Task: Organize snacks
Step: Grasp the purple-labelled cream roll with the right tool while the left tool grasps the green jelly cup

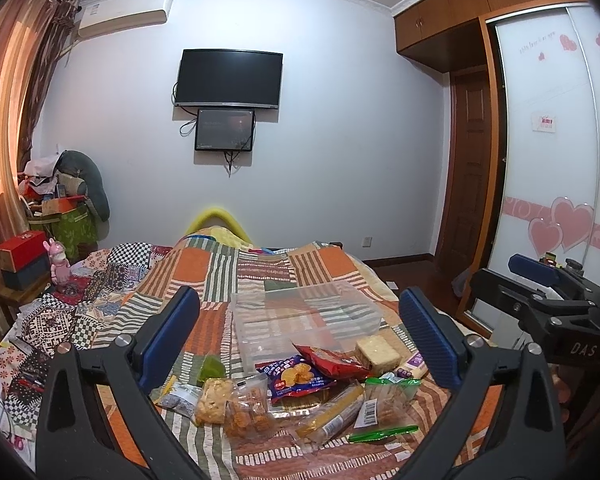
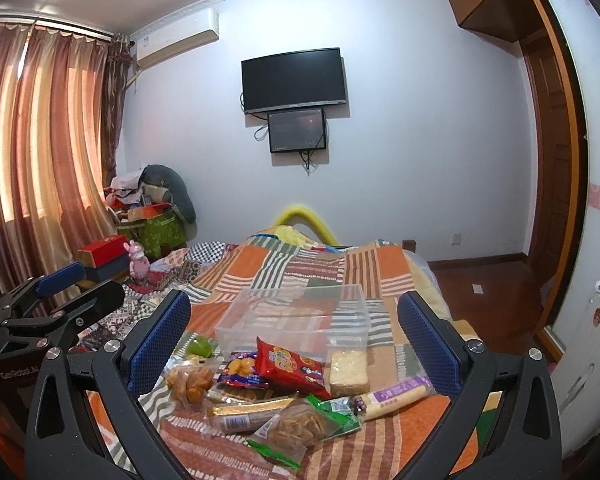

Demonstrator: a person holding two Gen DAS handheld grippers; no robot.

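**Snack sort: nothing binned so far**

While both tongs hang released over the near end of the bed, the whole stock lies loose on the patchwork bedspread (image 1: 220, 280) of orange, green and striped squares.

- Container: clear rectangular plastic bin (image 2: 300, 312), middle of the bed, just beyond the pile. Appears empty; the bedspread pattern shows through its floor.
- Red crinkled foil snack bag (image 2: 290, 364), far side of the pile, its top leaning against the bin's near wall.
- Blue chip bag printed with round crackers (image 1: 296, 378), partly under the red one.
- Pale square block of biscuits in clear wrap (image 2: 348, 372), right of the red bag.
- Long cream stick with purple label (image 2: 396, 398), right side of the pile.
- Clear pouch of orange-brown nuggets (image 2: 190, 382), left side of the pile.
- Gold-wrapped long bar (image 2: 248, 414) and green-edged packet of brown sticks (image 2: 300, 426), nearest the bed's near edge.
- Small green item (image 2: 200, 346), left of the bin; contents unclear.
- Left gripper (image 1: 296, 340): fingers spread wide, holding nothing.
- Right gripper (image 2: 294, 338): likewise spread and empty.

Status, by judgement: opening stage. Every packet remains to be moved into the bin.
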